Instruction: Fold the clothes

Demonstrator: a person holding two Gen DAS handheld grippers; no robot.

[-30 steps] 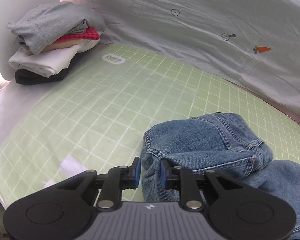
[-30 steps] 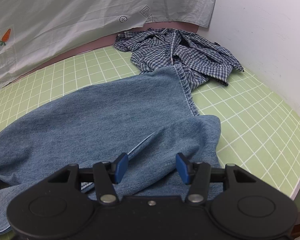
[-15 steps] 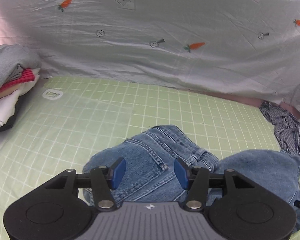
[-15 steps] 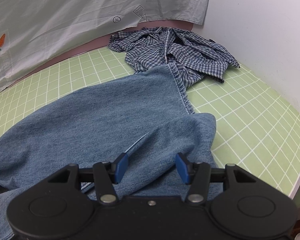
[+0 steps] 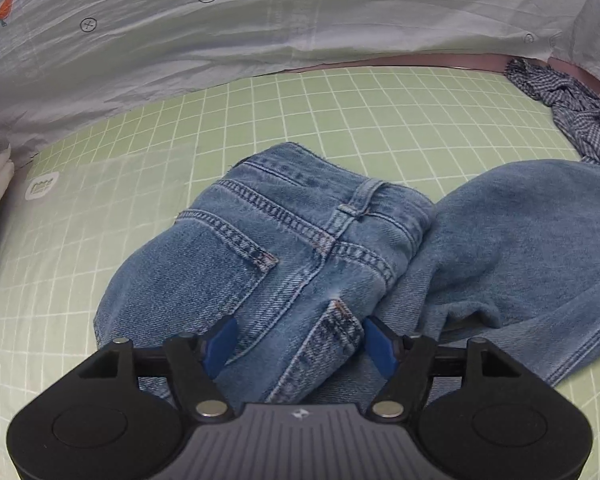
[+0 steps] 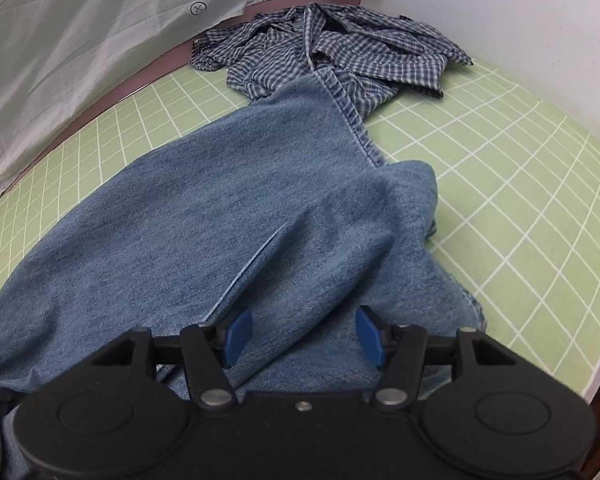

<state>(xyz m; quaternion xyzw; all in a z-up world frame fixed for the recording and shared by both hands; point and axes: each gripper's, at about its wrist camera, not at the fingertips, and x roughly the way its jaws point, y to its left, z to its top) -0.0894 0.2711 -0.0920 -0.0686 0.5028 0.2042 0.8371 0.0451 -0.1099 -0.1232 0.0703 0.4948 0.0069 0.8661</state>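
your left gripper (image 5: 300, 340) sits low over the waist end of the jeans (image 5: 284, 256), jaws spread wide with nothing clamped. the ridge of denim with the back pocket and seat seam runs up between the two blue pads, so the cloth lies straight ahead and slightly under you. your right gripper (image 6: 302, 334) is in the same posture over the leg end of the jeans (image 6: 228, 208): jaws apart, holding nothing, a raised fold of denim rising between the pads.

the jeans lie on the green grid mat (image 5: 360, 120), bunched rather than flat. their long axis runs across the mat from the waistband near your left hand out to the hem, which reaches the checked shirt (image 6: 340, 52) at the far right corner; from the right wrist view the hem edge appears to lie on the shirt's near edge.

so each hand is already nearest its own end: left for the waist, right for the legs. i judge the next grasp turns on that split. close on the fold in front of each gripper and pull apart along the long axis to flatten the garment before any fold goes in. mind the hem dragging the shirt with it.
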